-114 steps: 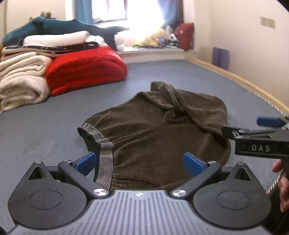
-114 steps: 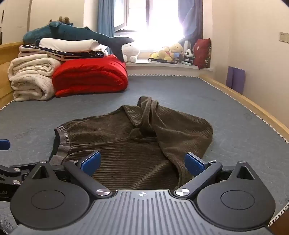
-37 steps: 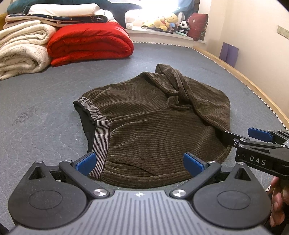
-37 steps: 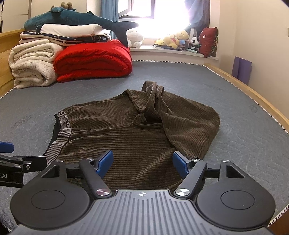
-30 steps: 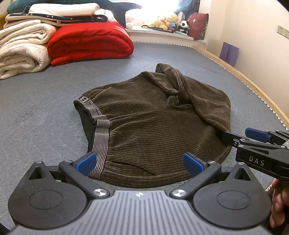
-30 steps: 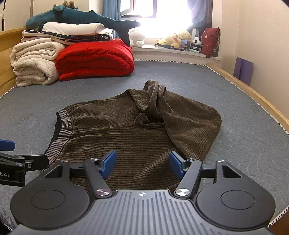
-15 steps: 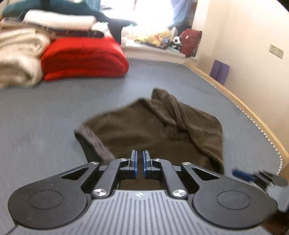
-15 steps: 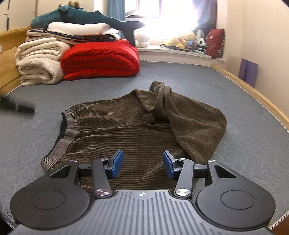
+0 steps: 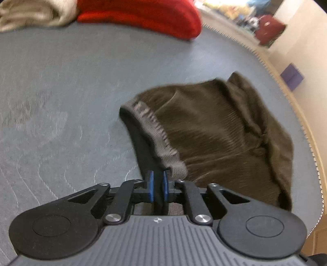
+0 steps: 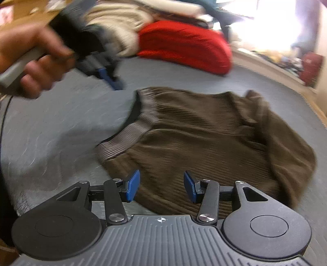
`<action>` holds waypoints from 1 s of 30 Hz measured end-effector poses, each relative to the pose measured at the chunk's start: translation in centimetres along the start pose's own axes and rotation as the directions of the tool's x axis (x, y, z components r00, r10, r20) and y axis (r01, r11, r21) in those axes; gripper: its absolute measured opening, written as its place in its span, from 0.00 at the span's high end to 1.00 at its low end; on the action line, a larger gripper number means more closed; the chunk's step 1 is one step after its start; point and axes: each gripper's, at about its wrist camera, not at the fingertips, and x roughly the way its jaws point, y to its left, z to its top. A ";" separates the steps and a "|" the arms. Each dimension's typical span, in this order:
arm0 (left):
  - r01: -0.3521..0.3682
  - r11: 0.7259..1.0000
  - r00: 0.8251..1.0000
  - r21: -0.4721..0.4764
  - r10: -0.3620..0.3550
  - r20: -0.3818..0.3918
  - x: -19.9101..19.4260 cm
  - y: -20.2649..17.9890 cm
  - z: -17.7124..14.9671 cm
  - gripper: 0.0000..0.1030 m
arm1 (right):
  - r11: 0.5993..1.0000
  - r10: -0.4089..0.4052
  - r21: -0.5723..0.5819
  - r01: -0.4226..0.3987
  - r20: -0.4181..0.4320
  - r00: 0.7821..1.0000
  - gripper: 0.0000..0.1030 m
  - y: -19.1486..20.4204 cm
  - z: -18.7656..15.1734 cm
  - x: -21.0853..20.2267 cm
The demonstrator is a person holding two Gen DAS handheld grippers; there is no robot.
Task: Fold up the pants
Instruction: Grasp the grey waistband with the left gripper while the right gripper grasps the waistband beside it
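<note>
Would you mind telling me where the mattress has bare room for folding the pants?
Bare grey mattress lies left of the pants, between their waistband and the red quilt. The far end is crowded with quilt and blankets.

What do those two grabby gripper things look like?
The two match. The right gripper and the left gripper each have black linkage arms with silver screws, bright blue pads on the fingertips, two round black discs and a grey ribbed body with a small crosshair mark. A bare hand grips the left one's pale handle.
</note>
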 end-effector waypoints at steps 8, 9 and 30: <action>-0.012 1.000 0.999 -0.024 0.011 -0.051 2.6 0.1 0.1 0.63 | 0.995 0.081 -0.045 -0.087 -0.117 0.990 0.40 2.2 0.5 5.4; -0.013 1.000 0.998 -0.024 0.012 -0.055 2.8 0.0 0.1 0.63 | 0.994 0.086 -0.057 -0.095 -0.139 0.987 0.40 2.5 0.4 6.1; 0.012 0.997 0.987 -0.083 -0.025 -0.157 7.3 -0.9 0.7 0.22 | 0.989 0.087 -0.106 -0.105 -0.158 0.984 0.87 2.4 0.3 7.5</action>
